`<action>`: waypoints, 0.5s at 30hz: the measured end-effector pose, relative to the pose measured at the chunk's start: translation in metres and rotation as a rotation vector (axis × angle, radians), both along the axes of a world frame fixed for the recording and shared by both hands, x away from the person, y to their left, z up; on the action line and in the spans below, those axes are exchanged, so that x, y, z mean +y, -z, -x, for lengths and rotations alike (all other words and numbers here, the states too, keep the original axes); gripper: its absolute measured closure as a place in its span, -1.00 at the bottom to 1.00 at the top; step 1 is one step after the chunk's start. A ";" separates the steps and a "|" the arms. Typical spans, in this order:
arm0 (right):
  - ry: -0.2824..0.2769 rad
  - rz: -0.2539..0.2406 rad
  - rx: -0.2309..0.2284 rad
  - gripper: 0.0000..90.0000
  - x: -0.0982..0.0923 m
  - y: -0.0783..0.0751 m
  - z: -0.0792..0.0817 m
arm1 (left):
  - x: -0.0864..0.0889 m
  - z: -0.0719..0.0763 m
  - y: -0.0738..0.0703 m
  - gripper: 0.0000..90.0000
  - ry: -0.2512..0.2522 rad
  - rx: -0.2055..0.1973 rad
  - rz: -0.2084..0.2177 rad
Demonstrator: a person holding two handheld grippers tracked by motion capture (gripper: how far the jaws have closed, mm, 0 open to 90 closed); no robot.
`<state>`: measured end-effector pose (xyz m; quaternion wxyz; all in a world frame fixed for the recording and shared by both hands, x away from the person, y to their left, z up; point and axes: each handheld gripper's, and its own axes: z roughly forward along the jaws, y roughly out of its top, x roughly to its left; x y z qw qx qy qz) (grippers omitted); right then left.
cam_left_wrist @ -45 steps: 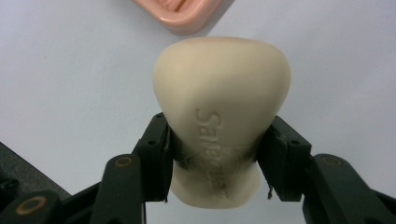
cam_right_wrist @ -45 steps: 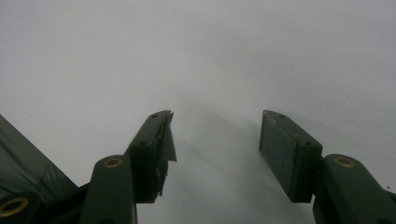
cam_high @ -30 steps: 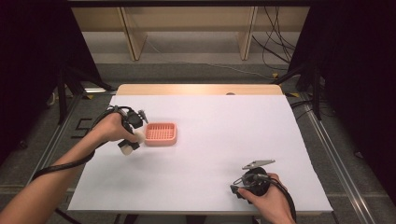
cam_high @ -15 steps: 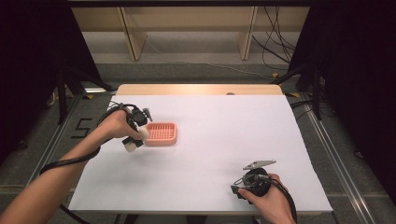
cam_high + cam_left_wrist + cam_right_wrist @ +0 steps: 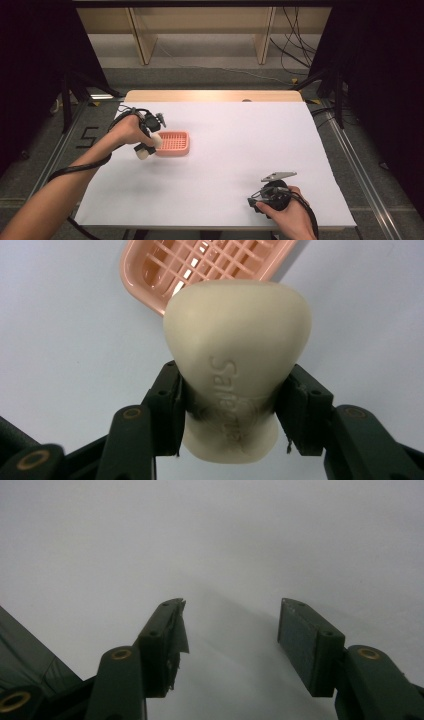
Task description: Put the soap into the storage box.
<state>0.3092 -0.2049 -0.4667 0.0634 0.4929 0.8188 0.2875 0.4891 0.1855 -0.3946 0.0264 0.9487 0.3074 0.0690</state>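
My left gripper [image 5: 148,145] is shut on a cream bar of soap [image 5: 235,375] with raised lettering; both pads press its narrow waist. The soap [image 5: 148,146] hangs just off the left end of a pink slatted soap dish [image 5: 173,143] on the white table. In the left gripper view the dish [image 5: 210,265] lies beyond the soap, partly hidden by it. My right gripper [image 5: 256,202] rests near the table's front right edge. In the right gripper view it [image 5: 230,622] stands open over bare white surface, with nothing between its fingers.
The white table [image 5: 225,150] has a wooden strip [image 5: 210,96] along its far edge. Black frame legs and cables stand on the floor on both sides. A wooden shelf frame [image 5: 200,30] is behind the table.
The left hand has lifted slightly and shifted the soap a little toward the left end of the dish. The right hand has not moved.
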 end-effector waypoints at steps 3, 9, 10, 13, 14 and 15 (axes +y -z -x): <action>-0.003 -0.007 -0.004 -0.02 0.000 0.000 0.000 | 0.000 -0.002 0.002 0.09 -0.002 0.000 -0.003; -0.010 0.004 0.003 -0.02 -0.001 -0.001 0.000 | -0.002 -0.007 0.000 0.09 0.009 -0.001 -0.012; -0.012 0.002 0.009 -0.02 -0.001 0.000 0.000 | -0.002 -0.008 0.000 0.09 0.009 -0.003 -0.010; -0.013 0.001 0.008 -0.02 -0.001 -0.001 0.000 | -0.003 -0.010 0.000 0.09 0.017 -0.005 -0.018; -0.011 0.001 0.011 -0.02 -0.001 -0.001 0.000 | -0.004 -0.011 0.000 0.09 0.018 -0.007 -0.019; -0.011 0.002 0.011 -0.02 -0.001 -0.001 0.000 | -0.004 -0.011 0.000 0.09 0.018 -0.007 -0.019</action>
